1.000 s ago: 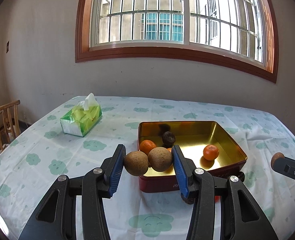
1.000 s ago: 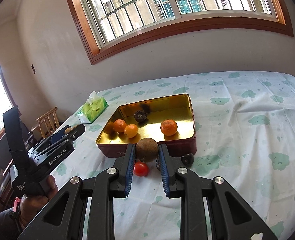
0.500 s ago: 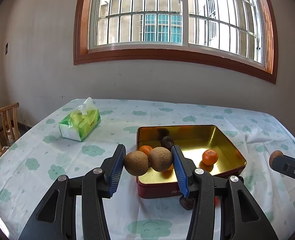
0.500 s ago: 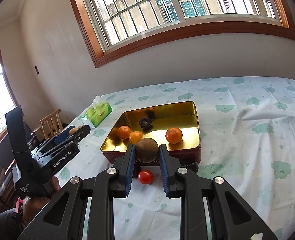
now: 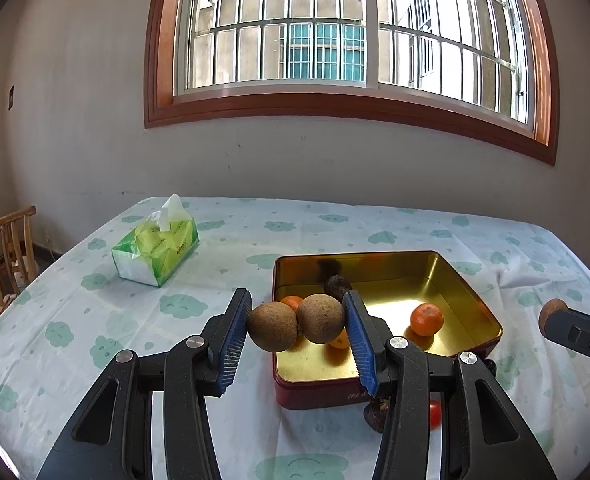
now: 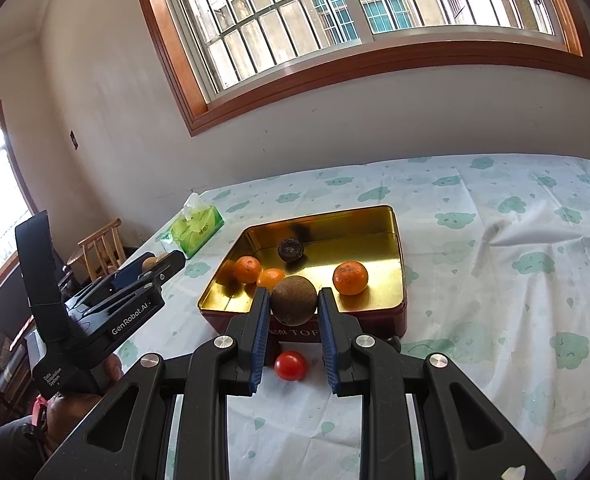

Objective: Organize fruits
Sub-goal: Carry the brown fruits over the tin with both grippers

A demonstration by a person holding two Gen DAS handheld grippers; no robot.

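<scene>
Where the cloud-print tablecloth [image 5: 183, 304] carries a gold-lined rectangular tin [image 6: 391, 240] holding glossy round oranges [image 6: 350, 278], the left gripper [image 5: 297, 322] pinches two matte brown round fruits [image 5: 273, 326] side by side; the right gripper [image 6: 293, 306] clamps one rough brown ball [image 6: 293, 300] above the tin's near rim.

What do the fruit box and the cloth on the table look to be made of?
Box: seemingly thin metal, a tin. Its gold inside is glossy and mirrors the window light and the fruit; the outside is dark red with printed letters.
Cloth: probably thin fabric or plastic sheeting, matt, pale with green cloud prints. It creases and puckers into soft folds; the look does not settle which.
</scene>
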